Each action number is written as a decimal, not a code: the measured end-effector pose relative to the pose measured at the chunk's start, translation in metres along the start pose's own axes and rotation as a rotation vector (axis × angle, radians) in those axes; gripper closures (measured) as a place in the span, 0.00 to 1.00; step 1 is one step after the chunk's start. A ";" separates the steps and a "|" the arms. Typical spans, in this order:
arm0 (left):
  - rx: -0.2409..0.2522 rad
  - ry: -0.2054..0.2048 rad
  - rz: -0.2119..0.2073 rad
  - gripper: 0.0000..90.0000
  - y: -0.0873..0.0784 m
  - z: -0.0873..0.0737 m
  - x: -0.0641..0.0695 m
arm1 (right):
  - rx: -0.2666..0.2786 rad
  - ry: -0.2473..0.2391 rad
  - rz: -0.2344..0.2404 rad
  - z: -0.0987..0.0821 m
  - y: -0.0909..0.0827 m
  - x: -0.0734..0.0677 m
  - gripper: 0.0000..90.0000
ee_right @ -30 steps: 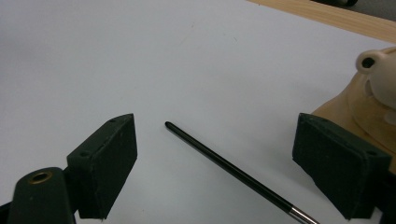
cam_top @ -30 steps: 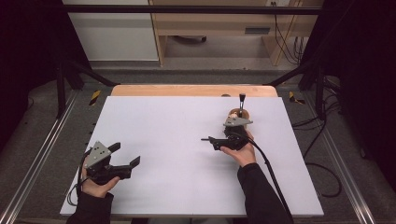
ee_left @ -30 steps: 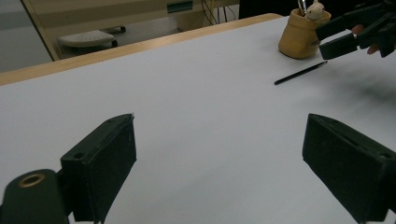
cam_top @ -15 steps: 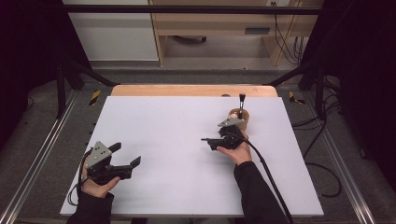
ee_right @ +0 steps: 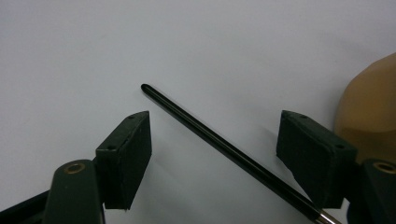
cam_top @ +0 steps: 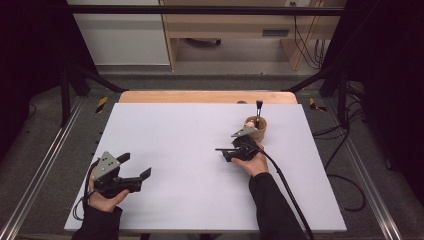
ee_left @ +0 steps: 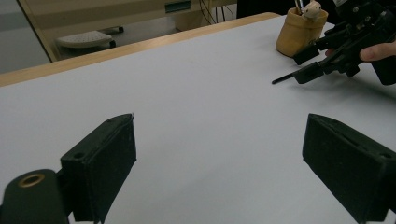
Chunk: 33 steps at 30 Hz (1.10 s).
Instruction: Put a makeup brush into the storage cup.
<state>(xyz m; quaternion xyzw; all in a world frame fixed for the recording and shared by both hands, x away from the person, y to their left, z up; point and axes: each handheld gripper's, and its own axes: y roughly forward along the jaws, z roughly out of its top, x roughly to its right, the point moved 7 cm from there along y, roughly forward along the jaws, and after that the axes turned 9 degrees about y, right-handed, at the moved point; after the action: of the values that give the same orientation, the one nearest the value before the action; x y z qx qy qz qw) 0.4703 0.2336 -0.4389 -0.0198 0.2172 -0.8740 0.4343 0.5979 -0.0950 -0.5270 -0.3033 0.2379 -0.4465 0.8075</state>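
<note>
A thin black pen [ee_right: 219, 145] lies slanted on the white table [cam_top: 190, 125], between the jaws of my right gripper [ee_right: 214, 122], which stand wide apart and clear of it. In the high view this gripper [cam_top: 229, 153] sits right of centre, with the pen's tip [cam_top: 219, 149] poking out to the left. Just behind it stands a tan cup [cam_top: 256, 129] holding a black-topped stick [cam_top: 259, 107]. My left gripper [cam_top: 134, 166] rests open at the front left with nothing in it. The left gripper view [ee_left: 224, 158] looks across the table at the right gripper [ee_left: 308, 64] and the cup [ee_left: 296, 33].
A wooden strip [cam_top: 200, 96] borders the table's far edge. Metal rails [cam_top: 45, 165] run along both sides, with cables [cam_top: 345, 185] on the floor at the right. A wide stretch of bare white surface separates the two grippers.
My right gripper has shifted slightly to the left, away from the cup, so more of the cup shows. The left gripper has stayed put.
</note>
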 end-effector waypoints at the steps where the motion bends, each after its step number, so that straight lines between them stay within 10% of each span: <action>1: -0.001 0.001 -0.001 0.10 0.000 0.000 0.000 | -0.005 0.004 0.000 0.000 0.000 0.000 0.32; 33: -0.006 0.001 -0.006 0.10 0.001 0.000 0.002 | -0.052 -0.009 -0.034 -0.005 -0.007 -0.004 0.83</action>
<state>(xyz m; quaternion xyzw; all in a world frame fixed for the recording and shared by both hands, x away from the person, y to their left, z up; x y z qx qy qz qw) 0.4702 0.2317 -0.4401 -0.0212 0.2202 -0.8745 0.4317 0.5892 -0.0959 -0.5251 -0.3303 0.2406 -0.4526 0.7926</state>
